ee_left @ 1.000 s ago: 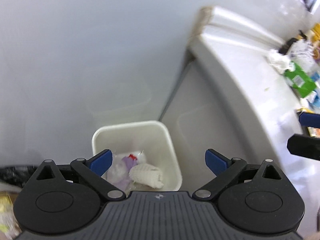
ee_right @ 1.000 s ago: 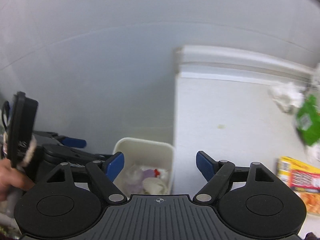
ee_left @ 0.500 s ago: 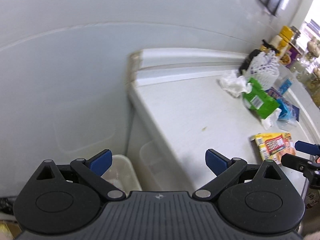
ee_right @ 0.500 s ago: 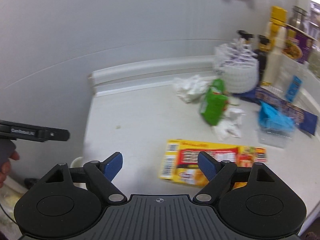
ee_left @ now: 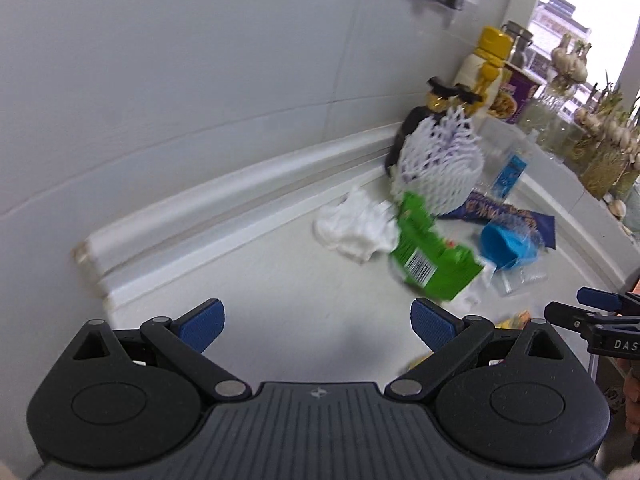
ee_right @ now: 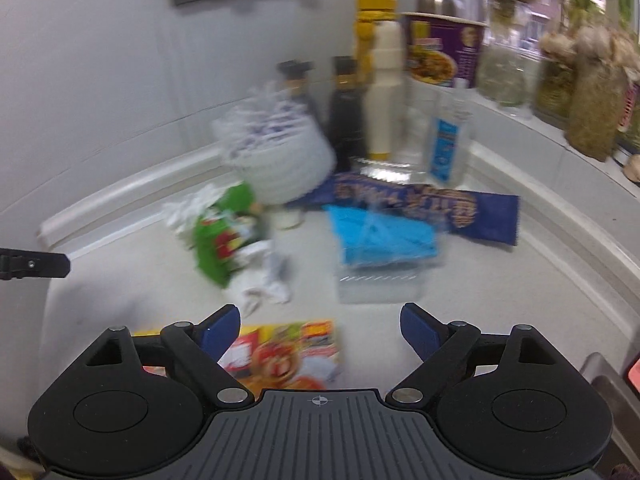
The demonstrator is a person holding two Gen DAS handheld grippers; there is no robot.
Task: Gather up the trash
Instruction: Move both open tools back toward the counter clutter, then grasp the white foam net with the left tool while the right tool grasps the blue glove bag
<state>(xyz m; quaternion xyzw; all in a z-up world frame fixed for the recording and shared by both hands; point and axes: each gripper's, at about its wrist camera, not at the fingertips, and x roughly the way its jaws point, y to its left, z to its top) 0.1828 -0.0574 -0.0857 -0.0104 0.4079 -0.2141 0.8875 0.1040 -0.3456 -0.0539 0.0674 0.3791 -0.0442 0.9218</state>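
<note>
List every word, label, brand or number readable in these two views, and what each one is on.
"DAS", cut off by the frame edge: on the right gripper as the left wrist view shows it.
Barcode on the green packet: digits too blurred to read.
Dark blue wrapper: gold lettering, blurred, unreadable.
Yellow box, purple cup, blue bottle label: print unreadable.

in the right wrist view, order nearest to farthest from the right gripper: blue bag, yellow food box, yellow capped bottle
1. yellow food box, just under the right gripper, toward its left finger.
2. blue bag, mid-counter, slightly right.
3. yellow capped bottle, against the back wall.
</note>
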